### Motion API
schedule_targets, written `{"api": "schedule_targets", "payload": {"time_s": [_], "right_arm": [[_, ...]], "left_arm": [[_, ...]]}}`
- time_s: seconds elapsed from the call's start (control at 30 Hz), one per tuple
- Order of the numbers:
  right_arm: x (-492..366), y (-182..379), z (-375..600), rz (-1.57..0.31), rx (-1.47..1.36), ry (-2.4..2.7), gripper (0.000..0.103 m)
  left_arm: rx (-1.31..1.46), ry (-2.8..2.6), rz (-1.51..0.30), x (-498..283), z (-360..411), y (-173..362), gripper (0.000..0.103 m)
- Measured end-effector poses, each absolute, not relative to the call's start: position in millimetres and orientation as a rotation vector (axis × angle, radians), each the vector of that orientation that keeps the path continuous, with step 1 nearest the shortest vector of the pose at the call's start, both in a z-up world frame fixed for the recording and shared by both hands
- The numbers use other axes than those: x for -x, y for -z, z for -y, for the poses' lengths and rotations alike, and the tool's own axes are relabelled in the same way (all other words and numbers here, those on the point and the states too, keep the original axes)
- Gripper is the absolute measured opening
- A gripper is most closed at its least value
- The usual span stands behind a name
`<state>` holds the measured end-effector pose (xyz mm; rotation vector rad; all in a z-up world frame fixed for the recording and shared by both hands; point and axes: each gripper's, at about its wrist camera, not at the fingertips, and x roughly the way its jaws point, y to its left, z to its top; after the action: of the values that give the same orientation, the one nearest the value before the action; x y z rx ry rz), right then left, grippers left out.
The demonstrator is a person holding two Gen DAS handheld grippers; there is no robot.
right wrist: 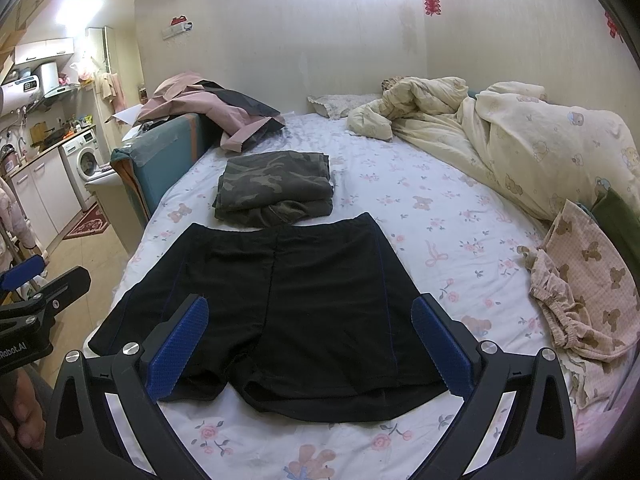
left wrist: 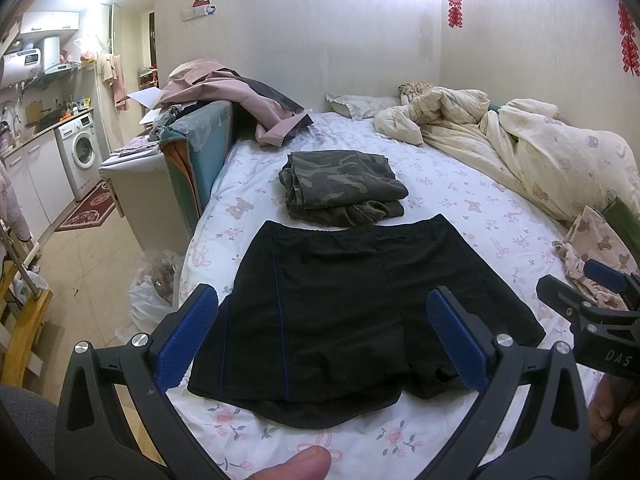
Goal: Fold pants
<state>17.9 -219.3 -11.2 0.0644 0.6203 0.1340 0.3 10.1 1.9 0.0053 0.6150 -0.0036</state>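
Black shorts [left wrist: 340, 304] with thin blue side stripes lie spread flat on the floral bed sheet [left wrist: 460, 208], waistband away from me, leg hems toward me; they also show in the right wrist view [right wrist: 280, 300]. My left gripper [left wrist: 322, 320] is open and empty, above the hem end of the shorts. My right gripper [right wrist: 306, 328] is open and empty, also above the hem end. The right gripper shows at the right edge of the left wrist view [left wrist: 592, 300], and the left gripper at the left edge of the right wrist view [right wrist: 36, 292].
Folded camouflage pants [left wrist: 344, 188] lie just beyond the waistband. A cream quilt [left wrist: 540, 148] is piled along the right. A bear-print garment [right wrist: 580, 280] lies at the right edge. Pink clothes [left wrist: 240, 100] drape a teal board at the left. The bed's left edge drops to the floor.
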Motion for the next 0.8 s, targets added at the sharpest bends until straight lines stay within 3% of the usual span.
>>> {"api": "schedule_targets", "payload": {"time_s": [0.8], "right_arm": [[-19.5, 20.7, 220.8, -0.633, -0.07, -0.13, 0.103]], "left_arm": [[-0.008, 0.001, -0.614, -1.4, -14.7, -2.3, 0.103]]}}
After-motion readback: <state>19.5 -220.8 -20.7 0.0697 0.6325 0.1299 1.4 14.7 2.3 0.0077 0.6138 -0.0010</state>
